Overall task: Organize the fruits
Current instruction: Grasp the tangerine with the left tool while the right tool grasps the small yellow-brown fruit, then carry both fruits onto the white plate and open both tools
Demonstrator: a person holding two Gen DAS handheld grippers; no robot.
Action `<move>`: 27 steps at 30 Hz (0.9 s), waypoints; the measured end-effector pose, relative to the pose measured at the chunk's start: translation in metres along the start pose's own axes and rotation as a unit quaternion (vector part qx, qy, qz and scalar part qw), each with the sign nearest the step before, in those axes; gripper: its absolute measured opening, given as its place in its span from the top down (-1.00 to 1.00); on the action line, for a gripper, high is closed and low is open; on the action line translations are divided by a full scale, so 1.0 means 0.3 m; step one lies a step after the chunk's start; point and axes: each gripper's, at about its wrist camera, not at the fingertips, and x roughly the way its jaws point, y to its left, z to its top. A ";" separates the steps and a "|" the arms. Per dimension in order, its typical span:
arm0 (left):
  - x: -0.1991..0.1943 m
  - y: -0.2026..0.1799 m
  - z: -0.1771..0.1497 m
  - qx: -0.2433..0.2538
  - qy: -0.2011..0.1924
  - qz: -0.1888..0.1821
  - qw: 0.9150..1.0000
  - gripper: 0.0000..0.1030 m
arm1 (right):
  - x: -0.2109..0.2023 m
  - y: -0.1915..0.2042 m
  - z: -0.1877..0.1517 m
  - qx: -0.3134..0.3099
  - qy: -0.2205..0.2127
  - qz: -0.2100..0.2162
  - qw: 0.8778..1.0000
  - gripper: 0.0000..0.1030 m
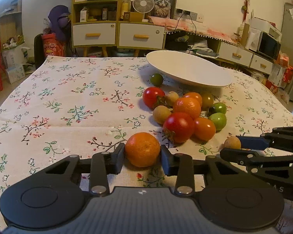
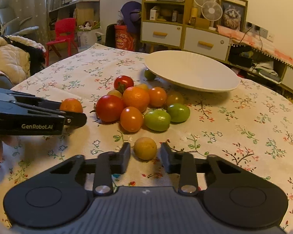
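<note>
The left gripper sits low on the floral cloth with its two pads against either side of an orange, closed onto it; the fruit rests on the cloth, just in front of the main heap. From the right wrist view the same gripper reaches in from the left edge, the orange showing between its fingers. The right gripper is open around a small yellow fruit, a narrow gap showing on each side, so the pads are not touching it. In the left wrist view that gripper comes in from the right, and the yellow fruit lies at its fingertips. The heap lies between the grippers and a white plate: red tomatoes, a second orange, orange tomatoes, green ones and a few tan round fruits, most of them touching one another. One dark green fruit lies apart from the heap, just beside the plate's near rim. The plate holds no fruit. Shelves and two small fans stand behind the table
</note>
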 end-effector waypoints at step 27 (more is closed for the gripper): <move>-0.030 -0.079 0.151 -0.015 -0.015 -0.023 1.000 0.39 | -0.005 -0.092 0.159 0.041 -0.008 -0.029 0.999 0.56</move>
